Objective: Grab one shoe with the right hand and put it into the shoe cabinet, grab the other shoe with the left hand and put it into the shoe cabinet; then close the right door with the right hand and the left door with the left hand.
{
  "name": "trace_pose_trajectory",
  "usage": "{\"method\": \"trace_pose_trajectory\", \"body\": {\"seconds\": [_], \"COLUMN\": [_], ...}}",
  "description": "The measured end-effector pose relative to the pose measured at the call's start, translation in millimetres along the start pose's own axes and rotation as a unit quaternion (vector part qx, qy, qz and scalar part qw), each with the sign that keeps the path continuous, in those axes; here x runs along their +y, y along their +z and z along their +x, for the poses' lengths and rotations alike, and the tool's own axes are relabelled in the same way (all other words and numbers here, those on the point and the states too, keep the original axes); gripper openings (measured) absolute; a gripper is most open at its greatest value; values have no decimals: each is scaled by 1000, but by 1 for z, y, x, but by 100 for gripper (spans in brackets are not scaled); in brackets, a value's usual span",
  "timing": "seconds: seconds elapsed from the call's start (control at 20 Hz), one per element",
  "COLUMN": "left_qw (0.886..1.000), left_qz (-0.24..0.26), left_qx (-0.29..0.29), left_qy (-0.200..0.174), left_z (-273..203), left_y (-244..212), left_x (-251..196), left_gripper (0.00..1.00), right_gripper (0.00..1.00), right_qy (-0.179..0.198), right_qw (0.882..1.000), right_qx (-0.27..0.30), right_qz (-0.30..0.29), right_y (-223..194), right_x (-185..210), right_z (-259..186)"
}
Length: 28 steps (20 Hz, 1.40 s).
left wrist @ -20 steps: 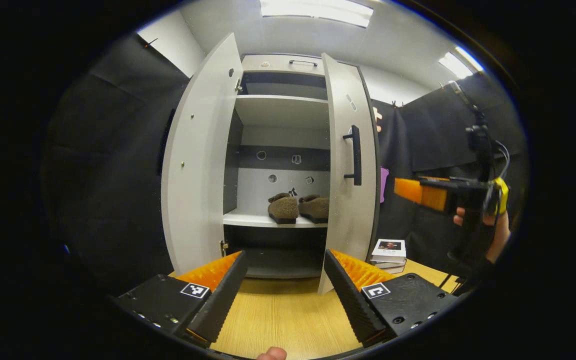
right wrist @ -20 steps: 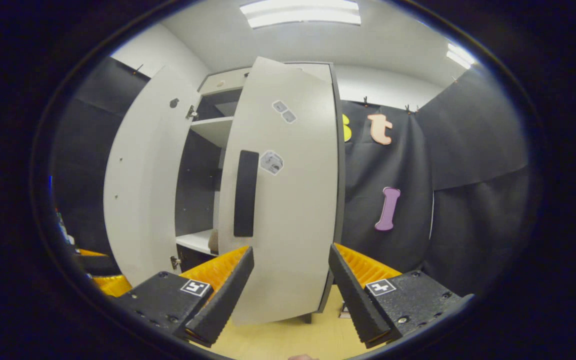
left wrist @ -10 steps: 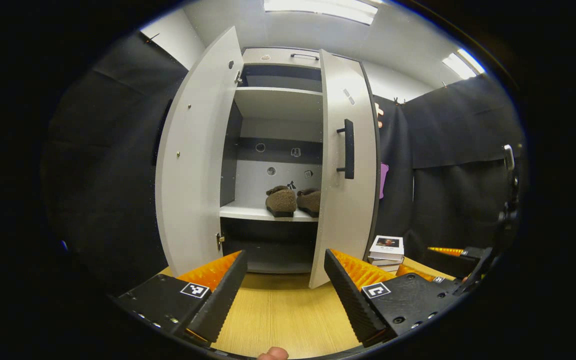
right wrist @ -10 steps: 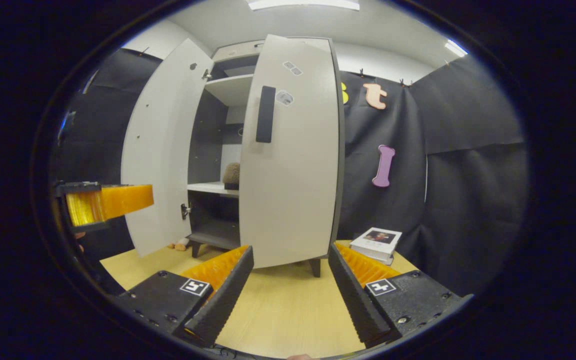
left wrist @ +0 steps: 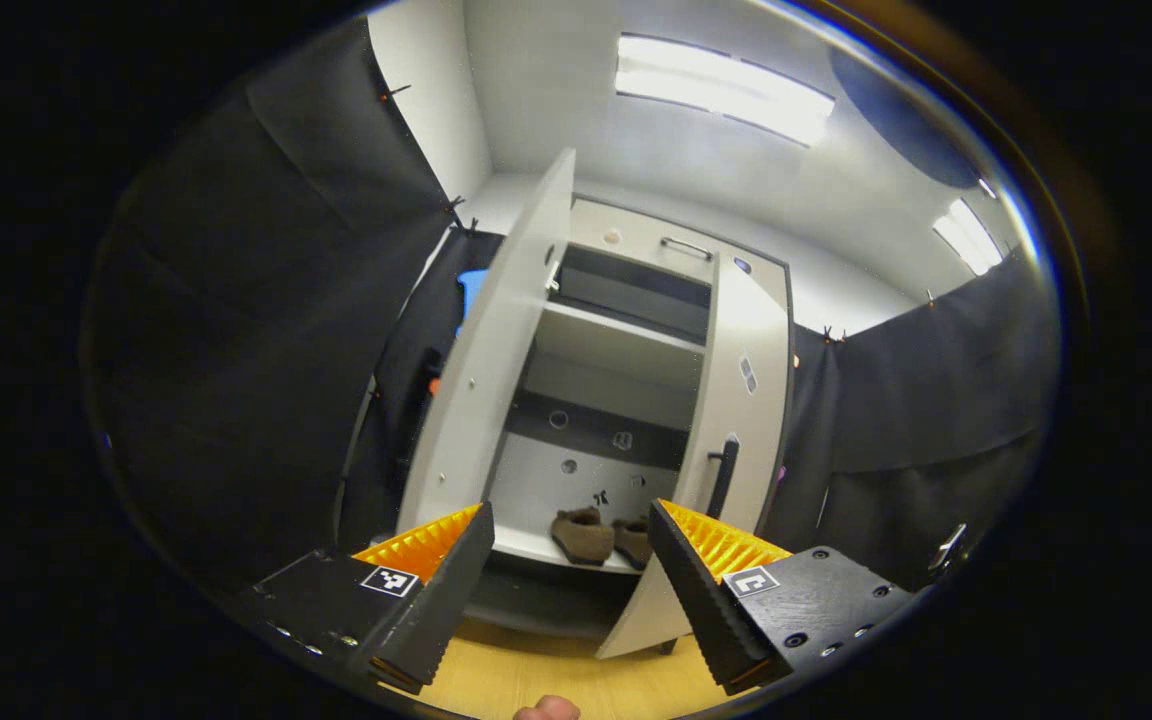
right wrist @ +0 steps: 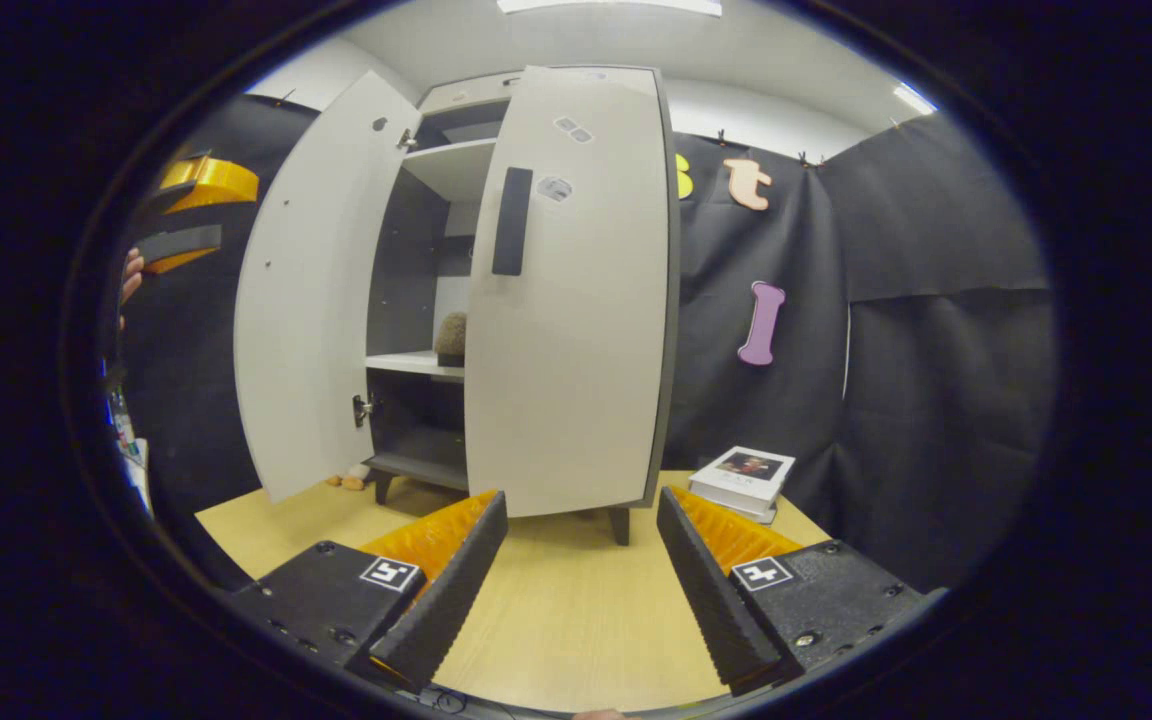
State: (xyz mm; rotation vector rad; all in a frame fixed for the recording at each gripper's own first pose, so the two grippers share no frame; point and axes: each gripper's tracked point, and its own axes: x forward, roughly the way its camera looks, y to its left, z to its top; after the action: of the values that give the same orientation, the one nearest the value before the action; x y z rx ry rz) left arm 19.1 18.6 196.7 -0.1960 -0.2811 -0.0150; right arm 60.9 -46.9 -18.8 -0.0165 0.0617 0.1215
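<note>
- Left tool [left wrist: 568,570]: fingers apart, nothing between them, tilted upward toward the shoe cabinet [left wrist: 626,300]. It also appears at the upper left of the right gripper view, held up beside the left door with a hand [right wrist: 129,280] just below it.
- Right tool [right wrist: 581,560]: fingers apart, nothing between them, held above the desk [right wrist: 576,620] and aimed at the front of the cabinet.
- First shoe [left wrist: 583,534]: brown and fuzzy, resting on the cabinet's middle shelf [left wrist: 546,545], sole down.
- Second shoe [left wrist: 633,540]: same kind, resting just beside the first on the same shelf, partly hidden behind the left tool's finger. In the right gripper view one shoe shows through the gap between the doors, on that shelf.
- Right door [right wrist: 571,300]: partly swung in, not shut; its outer face and dark handle [right wrist: 510,220] face the right tool. A gap remains between its free edge and the cabinet opening.
- Left door [right wrist: 311,290]: wide open, inner face showing, with a hinge [right wrist: 363,408] visible low on the cabinet side.
- Cabinet interior: an upper shelf [left wrist: 616,335] sits above the shoe shelf; a dark lower compartment lies beneath it. A drawer front with a handle [left wrist: 686,247] runs along the top.
- Cabinet stands on short legs on the pale wooden desk.
- Stack of books [right wrist: 741,478]: lies on the desk to the right of the cabinet, near the black cloth wall [right wrist: 936,350].
- Small items [right wrist: 346,480] lie on the desk near the cabinet's left leg; too small to identify.
</note>
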Motion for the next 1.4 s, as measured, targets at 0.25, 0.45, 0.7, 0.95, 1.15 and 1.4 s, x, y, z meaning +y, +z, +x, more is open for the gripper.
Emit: {"method": "trace_pose_trajectory", "body": {"seconds": [0.25, 0.45, 0.7, 0.95, 1.15, 1.4], "left_qw": [994, 989, 986, 987, 987, 986], "left_qz": [-2, -20, 1, 19, 3, 18], "left_qx": [-44, 0, 22, 18, 26, 28], "left_qy": [99, 146, 164, 159, 158, 163], "left_z": [36, 87, 108, 107, 105, 109], "left_y": [29, 17, -2, -13, -13, -14], "left_x": [122, 167, 164, 165, 167, 155], "left_gripper": [95, 99, 99, 94, 94, 94], "right_gripper": [98, 98, 99, 98, 98, 98], "right_qy": [7, -1, -23, -35, -29, -12], "right_qw": [1000, 1000, 1000, 999, 999, 999], "right_qx": [8, 6, 10, 23, 40, 34], "right_qz": [10, 1, 14, 24, 23, 33], "right_y": [-10, -10, -11, -20, -30, -22], "right_x": [6, -4, -22, -31, -28, -19], "right_z": [-14, -21, -22, -29, -28, -26]}}
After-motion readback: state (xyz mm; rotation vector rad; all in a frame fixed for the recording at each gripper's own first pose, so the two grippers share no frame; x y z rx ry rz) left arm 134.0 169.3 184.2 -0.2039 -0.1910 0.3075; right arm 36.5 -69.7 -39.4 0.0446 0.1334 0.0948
